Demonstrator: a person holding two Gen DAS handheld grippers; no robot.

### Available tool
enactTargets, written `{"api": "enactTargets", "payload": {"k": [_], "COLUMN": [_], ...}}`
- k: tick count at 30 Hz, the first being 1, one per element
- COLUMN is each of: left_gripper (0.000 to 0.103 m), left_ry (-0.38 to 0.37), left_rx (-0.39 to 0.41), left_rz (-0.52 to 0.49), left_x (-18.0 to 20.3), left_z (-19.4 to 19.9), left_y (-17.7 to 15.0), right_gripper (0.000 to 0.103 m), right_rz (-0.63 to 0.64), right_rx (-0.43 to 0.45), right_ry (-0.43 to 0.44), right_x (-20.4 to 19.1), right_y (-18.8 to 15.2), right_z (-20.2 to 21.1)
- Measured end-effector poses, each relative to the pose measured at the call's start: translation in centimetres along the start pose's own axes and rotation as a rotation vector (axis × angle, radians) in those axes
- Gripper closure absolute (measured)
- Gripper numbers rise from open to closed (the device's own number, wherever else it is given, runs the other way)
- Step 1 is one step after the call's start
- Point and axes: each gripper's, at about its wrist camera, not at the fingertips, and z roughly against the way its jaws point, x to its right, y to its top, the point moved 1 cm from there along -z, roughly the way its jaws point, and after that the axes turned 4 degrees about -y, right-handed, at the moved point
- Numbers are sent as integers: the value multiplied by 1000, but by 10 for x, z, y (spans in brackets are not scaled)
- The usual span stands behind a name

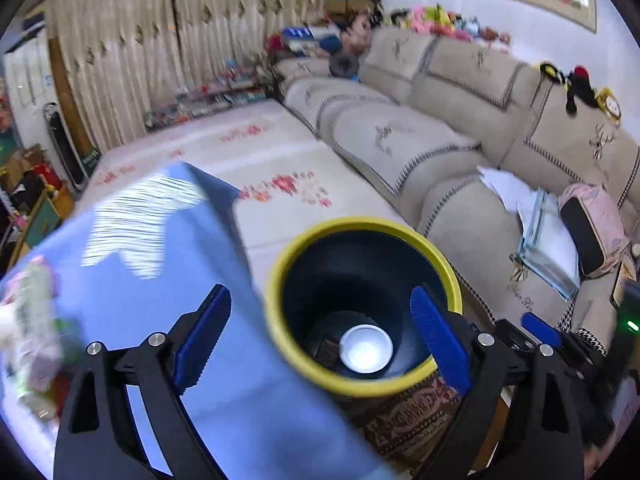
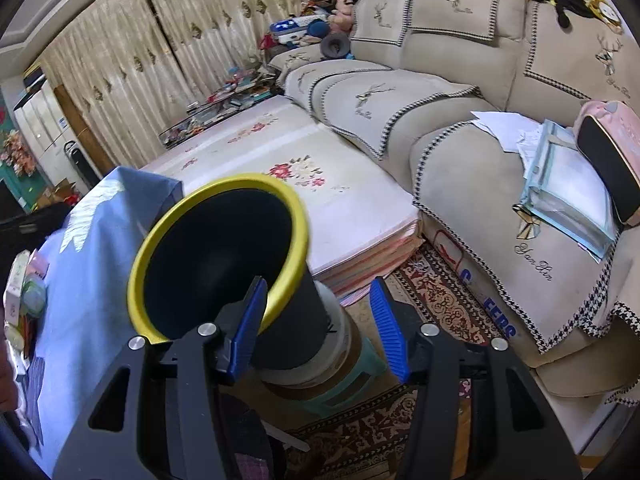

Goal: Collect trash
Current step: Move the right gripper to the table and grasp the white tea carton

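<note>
mostly the packets (image 1: 34, 320) at the blue-clothed table (image 1: 224, 380)'s left edge are blurring past recognition, and the right gripper (image 1: 548, 332) is showing only a blue tip beyond the left gripper (image 1: 320, 344), whose jaws are standing wide and empty. beside the table, the yellow-rimmed bin (image 2: 218, 256) is sitting on stacked stools (image 2: 340, 376), a pale lid-like piece (image 1: 366, 348) lying at its bottom. the right gripper (image 2: 316, 328) is hanging half open, holding nothing, its left finger (image 2: 250, 328) covering part of the rim.

Sofa cover (image 2: 500, 200): embroidered script "Yan Bin" at front edge of seat, under the folder; same script, smaller, on next seat & backrest, too small to read for sure. Box (image 2: 480, 280) under sofa: blue letters "...EERS", partly hidden.
</note>
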Motion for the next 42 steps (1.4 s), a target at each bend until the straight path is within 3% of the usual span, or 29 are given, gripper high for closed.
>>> {"api": "enactTargets", "payload": {"k": [6,9,15,18,22,24,30,34,42], "left_gripper": [10,8,7,7,7,7,7,7,7], "left_ry": [82,160,351,390,402,403,390,378,336], "left_rx": [113,152,180,184,194,201,208,207,189], "left_rz": [76,126,239,301,369,388,421,456,486], "left_x": [-63,-103,-179,-212,-250,-254,-265,-279,-295], "left_z": [101,147,219,245,265,266,268,266,246], "left_y": [-40,-69,-138,-167,-196,-203,-216,-224,-232], "right_gripper": [51,51,51,51,50,43,38,37,35], "right_rz": [95,138,294,368,461,508,636,689,720], "right_rx": [-14,-6,13,29,64,89,163,185,178], "right_ry": [85,149,303,376,451,476,451,395,344], "right_x": [-55,-84,-173,-223,-290,-318,-393,-420,-426], "right_y": [-9,-11,-15,-18,-29,-37,-55,-60,-69], "right_z": [7,17,42,55,71,75,66,50,25]}}
